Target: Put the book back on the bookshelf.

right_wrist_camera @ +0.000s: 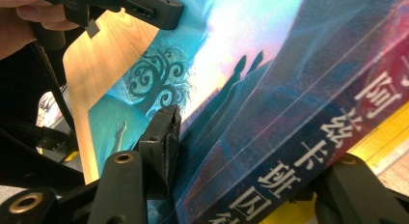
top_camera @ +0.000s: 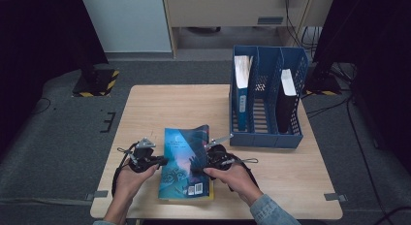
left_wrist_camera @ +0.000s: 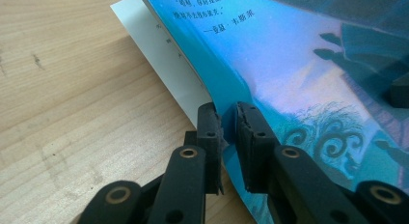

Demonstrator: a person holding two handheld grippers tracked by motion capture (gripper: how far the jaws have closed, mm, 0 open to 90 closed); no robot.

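Both hand-held grippers [top_camera: 165,161] [top_camera: 197,168] clamp the book [top_camera: 185,162]; blue rack [top_camera: 264,137] holds two books.

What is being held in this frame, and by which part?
The blue book: the left gripper pinches its cover's edge, and the right gripper clamps across its spine side.

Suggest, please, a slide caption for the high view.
Two hand-held grippers, left gripper and right gripper, clamp opposite edges of a blue paperback beside a blue file rack.
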